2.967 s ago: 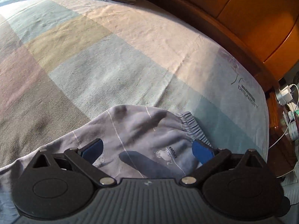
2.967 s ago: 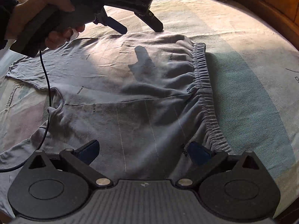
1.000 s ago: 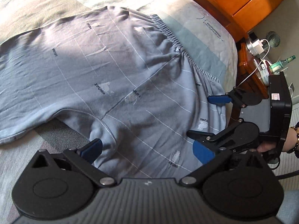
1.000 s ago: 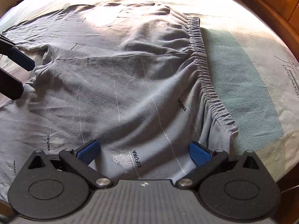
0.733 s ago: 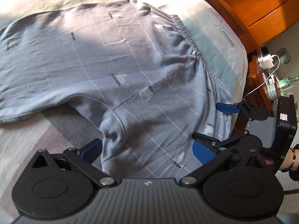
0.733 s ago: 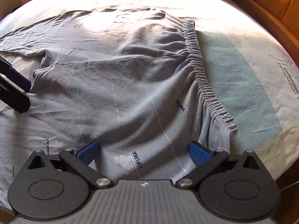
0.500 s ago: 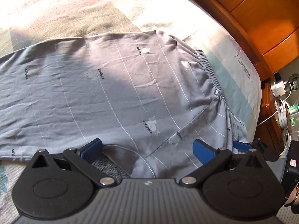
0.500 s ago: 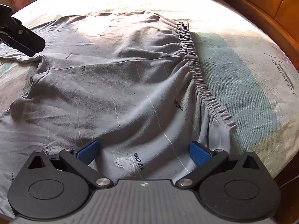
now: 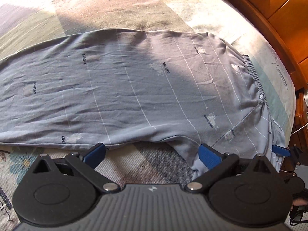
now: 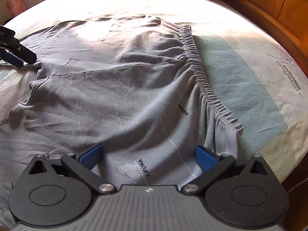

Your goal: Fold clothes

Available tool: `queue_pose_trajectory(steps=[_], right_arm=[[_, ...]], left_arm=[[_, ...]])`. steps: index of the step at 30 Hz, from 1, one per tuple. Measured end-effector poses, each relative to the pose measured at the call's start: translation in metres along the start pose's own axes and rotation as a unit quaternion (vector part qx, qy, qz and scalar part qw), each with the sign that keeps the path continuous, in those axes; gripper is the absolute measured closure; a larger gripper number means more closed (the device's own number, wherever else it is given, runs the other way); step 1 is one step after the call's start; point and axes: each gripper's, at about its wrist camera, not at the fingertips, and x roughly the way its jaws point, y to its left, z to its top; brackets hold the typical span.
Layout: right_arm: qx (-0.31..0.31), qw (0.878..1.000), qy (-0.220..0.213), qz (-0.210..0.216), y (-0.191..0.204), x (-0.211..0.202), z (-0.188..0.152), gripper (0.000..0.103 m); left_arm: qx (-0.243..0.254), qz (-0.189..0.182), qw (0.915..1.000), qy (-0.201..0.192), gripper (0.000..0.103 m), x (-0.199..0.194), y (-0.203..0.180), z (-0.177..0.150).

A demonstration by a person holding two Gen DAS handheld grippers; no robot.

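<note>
Trousers: grey-blue pinstriped cotton trousers (image 9: 134, 88) lie spread flat on my patchwork-sheeted bed (image 9: 119, 9).
Left gripper (image 9: 152, 152): released, at the crotch edge.
Right gripper (image 10: 148, 155): released, over the waist corner.

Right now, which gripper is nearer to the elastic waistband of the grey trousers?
The right. The right gripper is open over the cloth just below the waistband end. The left gripper is open far from it, at the crotch, beside one leg of the trousers.

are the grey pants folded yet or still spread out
Spread: the pants lie flat on the bed, both legs apart, no fold visible.
</note>
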Motion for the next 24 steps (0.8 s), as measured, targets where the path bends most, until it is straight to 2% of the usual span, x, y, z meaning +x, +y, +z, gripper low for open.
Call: queue_pose_trajectory(steps=[9, 13, 16, 18, 19, 21, 24], right_arm=[[-0.017, 1.0, 0.026, 0.004, 0.007, -0.008, 0.016, 0.0], [-0.085, 0.995, -0.034, 0.035, 0.04, -0.028, 0.04, 0.0], [-0.178, 0.975, -0.091, 0.092, 0.086, -0.036, 0.066, 0.0], [-0.237, 0.954, -0.109, 0.148, 0.121, -0.033, 0.084, 0.008], [-0.26, 0.944, -0.104, 0.176, 0.138, -0.028, 0.091, 0.011], [-0.29, 0.93, -0.086, 0.209, 0.166, -0.013, 0.1, 0.025], [-0.336, 0.917, -0.064, 0.205, 0.198, 0.008, 0.103, 0.04]], left_arm=[[0.034, 0.048, 0.9979, -0.025, 0.001, -0.028, 0.019, -0.021], [0.05, 0.069, 0.9957, -0.036, 0.001, -0.04, 0.027, -0.031], [0.061, 0.085, 0.9935, -0.045, 0.001, -0.05, 0.034, -0.038], [0.069, 0.095, 0.9918, -0.05, 0.001, -0.056, 0.038, -0.042], [0.072, 0.1, 0.9909, -0.053, 0.001, -0.059, 0.04, -0.045], [0.05, 0.102, 0.9916, -0.062, 0.001, -0.068, 0.052, -0.049], [0.009, 0.102, 0.9915, -0.08, 0.001, -0.075, 0.068, -0.056]])
